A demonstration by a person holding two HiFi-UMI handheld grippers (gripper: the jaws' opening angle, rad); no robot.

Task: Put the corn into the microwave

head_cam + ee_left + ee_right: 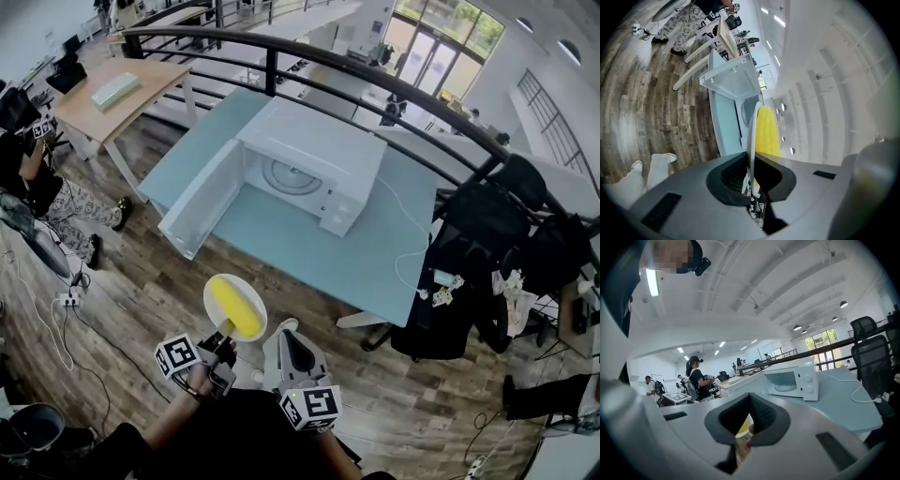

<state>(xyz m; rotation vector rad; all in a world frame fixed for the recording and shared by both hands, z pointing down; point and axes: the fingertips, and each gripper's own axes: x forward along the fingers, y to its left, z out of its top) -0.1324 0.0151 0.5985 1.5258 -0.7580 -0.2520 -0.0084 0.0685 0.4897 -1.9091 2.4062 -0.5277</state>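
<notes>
A yellow corn cob (pixel 236 305) lies on a small white plate (pixel 214 292). My left gripper (pixel 225 339) is shut on the plate's near rim and holds it over the wooden floor, short of the table. In the left gripper view the plate (pixel 752 131) stands edge-on between the jaws, with the corn (pixel 767 131) on its right side. The white microwave (pixel 309 150) sits on the light-blue table (pixel 309 248) with its door (pixel 202 199) swung open to the left and the glass turntable showing. My right gripper (pixel 286 336) is beside the plate, shut and empty. It faces the microwave (pixel 794 378).
A black railing (pixel 375 80) runs behind the table. Black office chairs (pixel 487 225) stand at its right end, and a white cable (pixel 412 234) trails over that edge. A wooden desk (pixel 112 98) and a seated person are at the left. A grey bin (pixel 37 427) stands near my left.
</notes>
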